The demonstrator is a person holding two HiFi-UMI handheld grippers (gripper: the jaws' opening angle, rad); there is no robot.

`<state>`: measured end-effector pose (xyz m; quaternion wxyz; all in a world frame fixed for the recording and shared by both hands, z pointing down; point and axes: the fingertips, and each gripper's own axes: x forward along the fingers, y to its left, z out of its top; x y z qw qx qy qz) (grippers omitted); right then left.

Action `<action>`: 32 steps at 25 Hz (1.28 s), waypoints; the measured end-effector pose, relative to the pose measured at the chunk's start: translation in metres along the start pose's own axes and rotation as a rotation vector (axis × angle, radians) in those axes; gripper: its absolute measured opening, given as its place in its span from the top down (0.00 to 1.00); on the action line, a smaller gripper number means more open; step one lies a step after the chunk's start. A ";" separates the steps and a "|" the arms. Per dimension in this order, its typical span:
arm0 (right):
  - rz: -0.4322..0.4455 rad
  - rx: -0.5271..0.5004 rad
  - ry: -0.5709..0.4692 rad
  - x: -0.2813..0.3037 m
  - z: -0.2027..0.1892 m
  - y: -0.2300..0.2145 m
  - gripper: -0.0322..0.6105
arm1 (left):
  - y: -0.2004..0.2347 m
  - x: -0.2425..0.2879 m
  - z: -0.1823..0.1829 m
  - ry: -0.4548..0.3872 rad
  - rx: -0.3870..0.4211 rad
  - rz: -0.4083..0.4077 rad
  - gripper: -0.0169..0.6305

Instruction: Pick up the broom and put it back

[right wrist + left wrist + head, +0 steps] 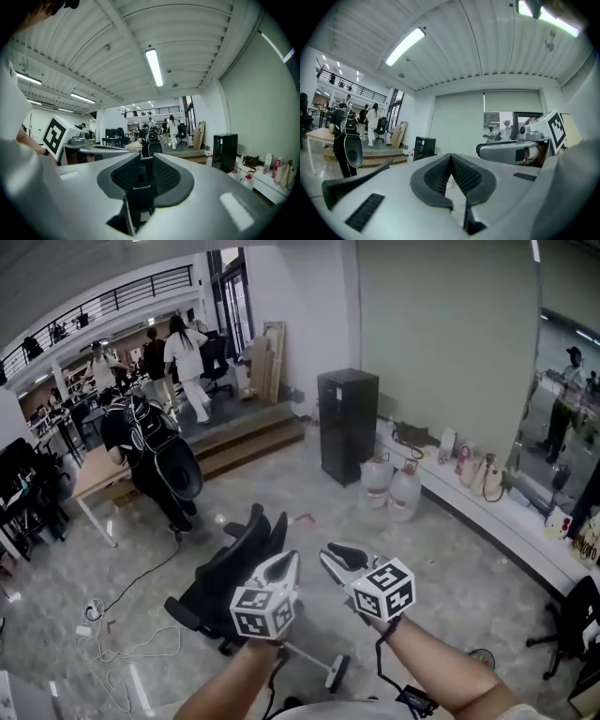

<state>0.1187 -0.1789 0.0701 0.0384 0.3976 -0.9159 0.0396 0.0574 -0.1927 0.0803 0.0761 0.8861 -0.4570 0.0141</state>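
Observation:
A thin pale stick with a dark head, which looks like the broom [314, 658], lies on the grey floor just under my hands in the head view. Neither gripper view shows it. Both grippers are raised side by side and point level into the room, well above the stick. My left gripper [284, 562] [451, 157] is shut, its ribbed pads meeting at the tips with nothing between them. My right gripper [339, 554] [140, 161] is open by a narrow gap and holds nothing.
An overturned black office chair [220, 582] lies ahead of the grippers. A black cabinet [347, 423] and two water jugs [392, 488] stand by the far wall. Cables [122, 643] trail at the left. A person in black [150, 451] stands by a wooden table [94, 474].

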 end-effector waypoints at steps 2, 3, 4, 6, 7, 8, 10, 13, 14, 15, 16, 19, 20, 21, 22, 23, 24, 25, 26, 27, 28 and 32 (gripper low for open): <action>-0.005 -0.005 -0.001 -0.005 0.007 -0.002 0.82 | -0.009 0.002 0.011 -0.010 0.016 -0.004 0.97; -0.007 -0.008 -0.002 -0.008 0.010 -0.004 0.82 | -0.015 0.004 0.016 -0.016 0.021 -0.008 0.97; -0.008 -0.010 -0.004 -0.010 0.012 -0.006 0.82 | -0.020 0.006 0.022 -0.022 0.024 -0.012 0.97; -0.007 -0.010 -0.012 -0.014 0.018 -0.010 0.82 | -0.031 0.013 0.030 -0.029 0.029 -0.018 0.97; -0.007 -0.009 -0.017 -0.015 0.020 -0.012 0.82 | -0.035 0.016 0.032 -0.029 0.031 -0.019 0.97; -0.010 -0.008 -0.022 -0.015 0.022 -0.015 0.82 | -0.037 0.019 0.033 -0.026 0.031 -0.020 0.97; -0.015 -0.003 -0.028 -0.016 0.023 -0.016 0.82 | -0.039 0.021 0.032 -0.022 0.027 -0.020 0.97; -0.021 -0.005 -0.028 -0.016 0.023 -0.012 0.82 | -0.035 0.015 0.030 -0.025 0.021 -0.012 0.97; -0.024 -0.004 -0.028 -0.016 0.023 -0.012 0.82 | -0.034 0.014 0.029 -0.026 0.022 -0.008 0.97; -0.028 -0.002 -0.029 -0.015 0.023 -0.014 0.82 | -0.033 0.015 0.029 -0.026 0.022 -0.003 0.97; -0.032 -0.002 -0.030 -0.015 0.022 -0.017 0.82 | -0.032 0.016 0.028 -0.027 0.023 0.001 0.97; -0.047 -0.015 -0.035 -0.015 0.022 -0.026 0.82 | -0.032 0.024 0.026 -0.030 0.022 0.017 0.97; -0.050 -0.020 -0.037 -0.014 0.022 -0.028 0.82 | -0.031 0.026 0.026 -0.030 0.021 0.022 0.97; -0.053 -0.027 -0.035 -0.013 0.023 -0.030 0.82 | -0.030 0.028 0.027 -0.029 0.020 0.027 0.97; -0.054 -0.034 -0.032 -0.011 0.024 -0.031 0.82 | -0.029 0.029 0.027 -0.026 0.019 0.030 0.97; -0.055 -0.041 -0.028 -0.010 0.024 -0.031 0.82 | -0.028 0.030 0.028 -0.021 0.018 0.031 0.97; -0.055 -0.045 -0.025 -0.009 0.025 -0.031 0.82 | -0.027 0.031 0.028 -0.017 0.019 0.031 0.97; -0.056 -0.047 -0.025 -0.009 0.026 -0.031 0.82 | -0.027 0.031 0.029 -0.015 0.020 0.032 0.97; -0.058 -0.048 -0.026 -0.008 0.027 -0.032 0.82 | -0.027 0.031 0.029 -0.014 0.021 0.032 0.97; -0.059 -0.048 -0.027 -0.008 0.028 -0.032 0.82 | -0.026 0.031 0.030 -0.013 0.021 0.033 0.97; -0.061 -0.048 -0.028 -0.006 0.029 -0.033 0.82 | -0.024 0.031 0.030 -0.013 0.021 0.034 0.97; -0.063 -0.043 -0.028 0.001 0.027 -0.031 0.83 | -0.014 0.029 0.027 -0.011 0.018 0.040 0.97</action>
